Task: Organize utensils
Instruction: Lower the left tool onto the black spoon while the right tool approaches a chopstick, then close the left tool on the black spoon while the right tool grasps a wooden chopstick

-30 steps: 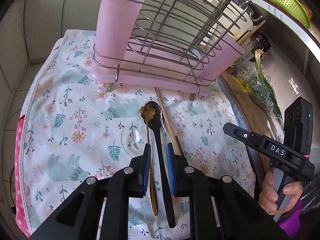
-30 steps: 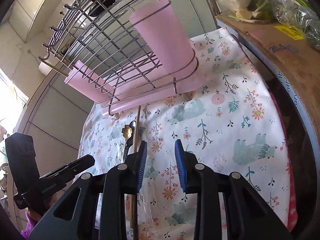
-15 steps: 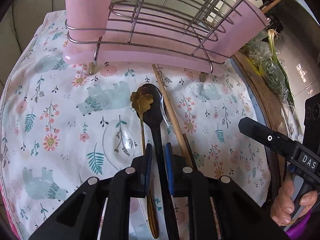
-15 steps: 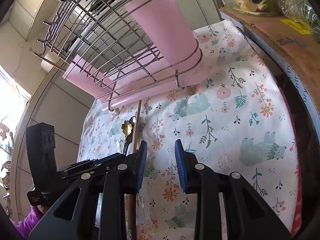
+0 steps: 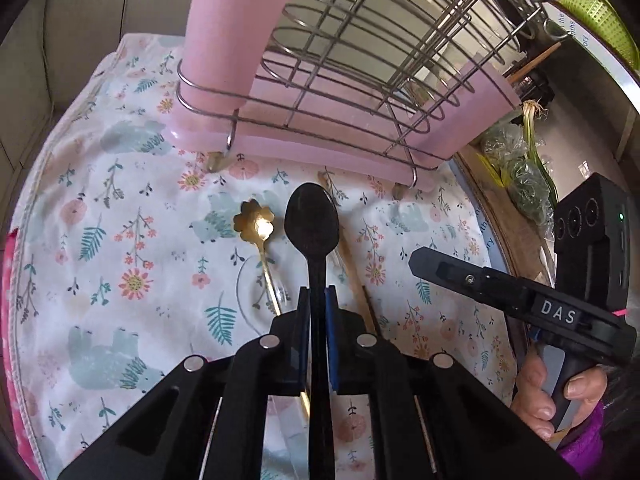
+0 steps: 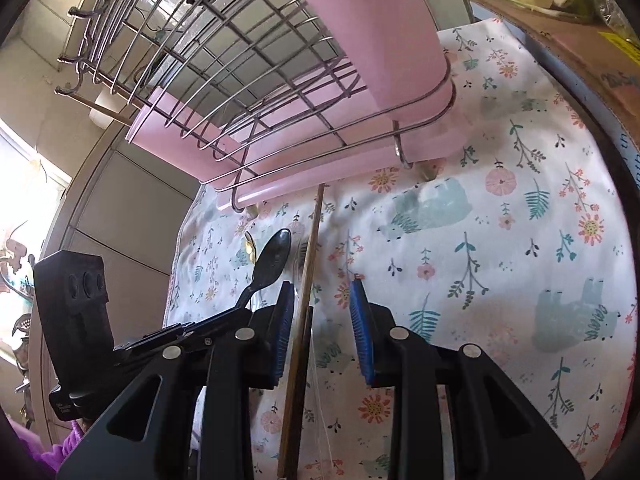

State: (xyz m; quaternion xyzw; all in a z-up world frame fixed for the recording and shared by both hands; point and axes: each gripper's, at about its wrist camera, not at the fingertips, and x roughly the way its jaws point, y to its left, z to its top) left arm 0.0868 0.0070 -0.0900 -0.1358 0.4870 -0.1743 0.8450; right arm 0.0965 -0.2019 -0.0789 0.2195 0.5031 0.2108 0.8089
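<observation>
My left gripper (image 5: 316, 312) is shut on the handle of a black spoon (image 5: 312, 220), its bowl raised off the floral cloth toward the rack; it also shows in the right wrist view (image 6: 272, 258). A gold flower-shaped spoon (image 5: 256, 224) and a clear plastic spoon (image 5: 250, 292) lie on the cloth to its left. A wooden chopstick (image 6: 306, 280) lies under my right gripper (image 6: 322, 320), which is open and hovers above it. A wire dish rack (image 5: 360, 60) on a pink tray carries a pink utensil cup (image 5: 232, 36) at its left end.
The floral cloth (image 5: 120, 240) covers the round table. A cardboard box with bagged greens (image 5: 520, 168) stands at the right. A green basket (image 5: 592, 8) sits on the far counter. The rack stands close ahead of both grippers.
My left gripper has closed on the black spoon and lifted it off the cloth. My right gripper has moved forward and lower over the chopstick.
</observation>
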